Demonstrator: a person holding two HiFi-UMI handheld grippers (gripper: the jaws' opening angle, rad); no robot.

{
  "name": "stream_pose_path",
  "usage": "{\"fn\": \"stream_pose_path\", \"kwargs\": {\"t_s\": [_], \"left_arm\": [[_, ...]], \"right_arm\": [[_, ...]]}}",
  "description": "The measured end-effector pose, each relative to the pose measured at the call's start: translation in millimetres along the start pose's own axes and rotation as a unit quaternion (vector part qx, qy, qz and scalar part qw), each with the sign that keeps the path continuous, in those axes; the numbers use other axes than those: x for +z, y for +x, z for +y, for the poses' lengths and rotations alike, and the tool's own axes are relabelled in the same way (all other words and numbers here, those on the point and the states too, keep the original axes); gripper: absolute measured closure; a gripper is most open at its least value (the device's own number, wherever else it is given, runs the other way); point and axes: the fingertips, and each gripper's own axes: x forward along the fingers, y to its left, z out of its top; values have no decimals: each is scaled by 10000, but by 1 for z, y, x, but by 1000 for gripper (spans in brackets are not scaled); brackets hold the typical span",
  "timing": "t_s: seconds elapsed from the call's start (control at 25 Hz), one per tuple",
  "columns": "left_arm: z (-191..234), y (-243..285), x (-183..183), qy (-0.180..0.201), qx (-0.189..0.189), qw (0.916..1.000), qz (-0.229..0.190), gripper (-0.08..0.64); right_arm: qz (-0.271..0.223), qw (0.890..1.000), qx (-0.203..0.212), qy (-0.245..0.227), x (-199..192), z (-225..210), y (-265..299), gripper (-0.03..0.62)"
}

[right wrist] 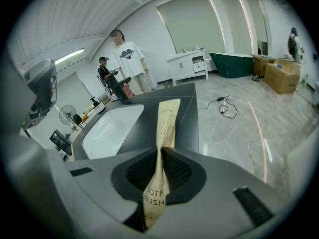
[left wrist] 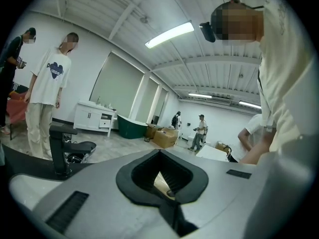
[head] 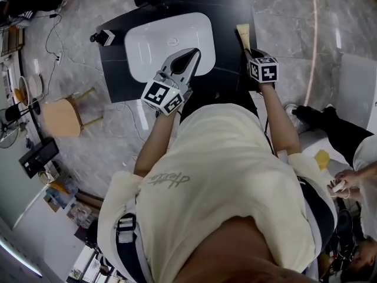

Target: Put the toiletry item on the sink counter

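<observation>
**One toothbrush packet held over the right end of the counter**

One long, flat toothbrush packet of tan paper is gripped by the right gripper. Its jaws are closed narrowly on the packet's near part, with a pad pressed against each face. The near end, printed "BRUSH", is seen sticking out behind the pads. The longer far part is pointed away, out over the black rectangular counter.

In the head view the toothbrush packet is shown above the right strip of the counter. It is placed just right of the white, rounded-rectangle basin and ahead of the right gripper. Whether its far end is touching the surface cannot be told.

The left gripper is held over the near right part of the basin, with its tips pointed to the far side. In the left gripper view the jaws of the left gripper are seen together at the tips, and nothing is clamped between them. A small pale sliver is shown through the gap behind the tips; it cannot be identified. A black faucet is seen at the left of that view.

A pale, round wooden stool is stood on the grey floor left of the counter, well apart from it.
</observation>
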Motion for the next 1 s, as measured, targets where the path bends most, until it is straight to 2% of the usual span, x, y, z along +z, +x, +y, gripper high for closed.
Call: {"fn": "stream_pose_path", "kwargs": {"t_s": [0.36, 0.48, 0.56, 1.0], "left_arm": [[31, -14, 3, -103, 161, 9998, 4, 557], [36, -17, 7, -113, 160, 9998, -42, 557], [38, -19, 8, -116, 153, 9998, -67, 557], [44, -40, 4, -157, -2, 9998, -134, 557]], "right_arm": [[297, 9992, -238, -104, -6, 2, 18, 554], [335, 9989, -261, -183, -5, 4, 20, 506], [350, 9987, -301, -199, -6, 4, 20, 506], [-86, 9984, -429, -355, 11, 27, -4, 506]]}}
